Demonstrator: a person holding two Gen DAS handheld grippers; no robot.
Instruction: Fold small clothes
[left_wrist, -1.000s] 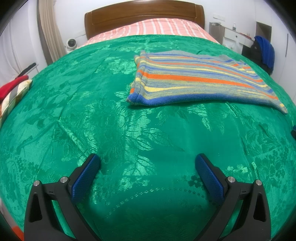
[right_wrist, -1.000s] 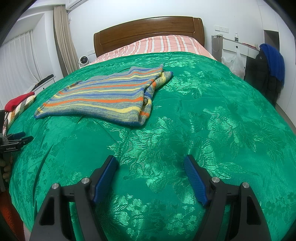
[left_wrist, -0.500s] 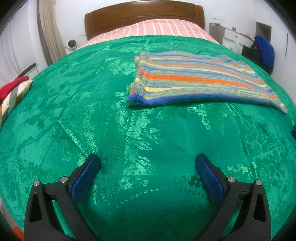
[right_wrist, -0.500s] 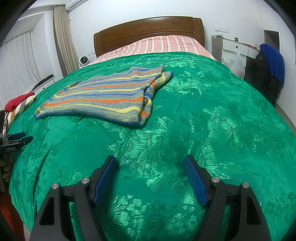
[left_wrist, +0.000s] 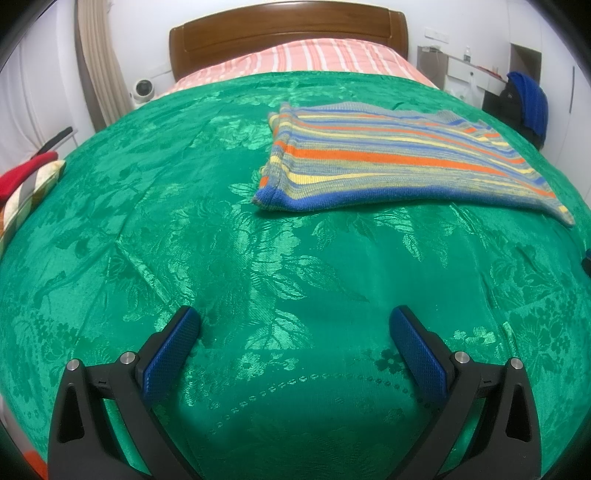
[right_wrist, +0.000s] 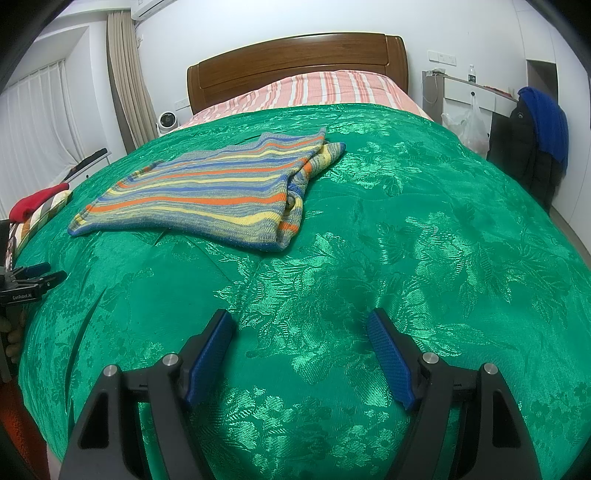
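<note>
A striped knit garment (left_wrist: 388, 162) in blue, orange, yellow and grey lies folded flat on the green bedspread (left_wrist: 221, 240). It also shows in the right wrist view (right_wrist: 207, 192), to the upper left. My left gripper (left_wrist: 295, 347) is open and empty, low over the bedspread, well short of the garment. My right gripper (right_wrist: 301, 350) is open and empty, also over bare bedspread near the bed's foot. The left gripper's tips (right_wrist: 33, 278) show at the left edge of the right wrist view.
A wooden headboard (right_wrist: 295, 62) and striped pink sheet (right_wrist: 314, 88) are at the far end. A red item (left_wrist: 18, 173) lies off the bed's left side. A dark jacket with blue cloth (right_wrist: 535, 136) hangs at the right by a white desk.
</note>
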